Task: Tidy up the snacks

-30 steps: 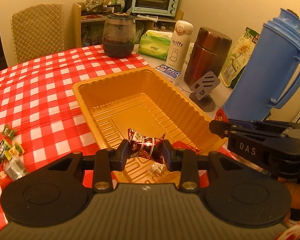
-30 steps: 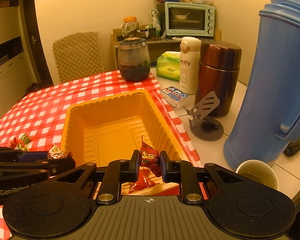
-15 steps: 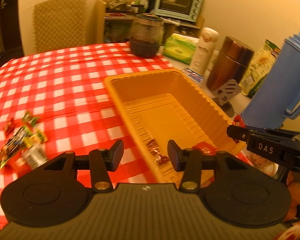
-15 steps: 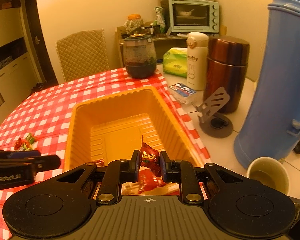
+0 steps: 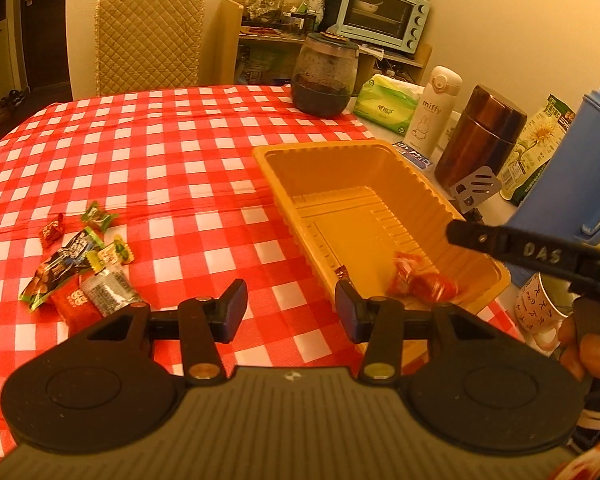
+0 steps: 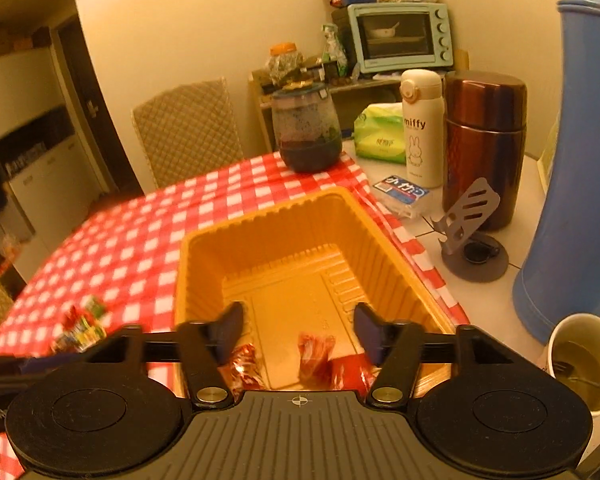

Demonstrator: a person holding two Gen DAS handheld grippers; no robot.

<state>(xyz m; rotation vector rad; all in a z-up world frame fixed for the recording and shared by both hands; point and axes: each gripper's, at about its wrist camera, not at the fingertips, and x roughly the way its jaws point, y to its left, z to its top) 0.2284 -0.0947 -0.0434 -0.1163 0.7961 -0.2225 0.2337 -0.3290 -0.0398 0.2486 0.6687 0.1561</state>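
Note:
A yellow plastic tray (image 5: 328,150) (image 6: 268,216) sits on the red checked tablecloth. Red wrapped snacks (image 5: 420,282) (image 6: 316,350) lie at its near end. Several more wrapped snacks (image 5: 80,268) lie in a pile on the cloth to the left; they show blurred in the right wrist view (image 6: 80,328). My left gripper (image 5: 290,306) is open and empty, over the cloth beside the tray's near left corner. My right gripper (image 6: 298,332) is open and empty, above the tray's near end; its finger also shows in the left wrist view (image 5: 512,244).
A blue thermos jug (image 6: 580,160), a paper cup with liquid (image 6: 580,360), a brown flask (image 6: 484,140), a grey phone stand (image 6: 468,232), a white Miffy bottle (image 6: 420,128) and a dark glass jar (image 6: 304,128) stand right of and behind the tray. A padded chair (image 5: 148,40) is behind the table.
Both grippers opened and dropped their red snacks into the tray. My left gripper then swung left, away from the tray, bringing the loose snack pile into view.

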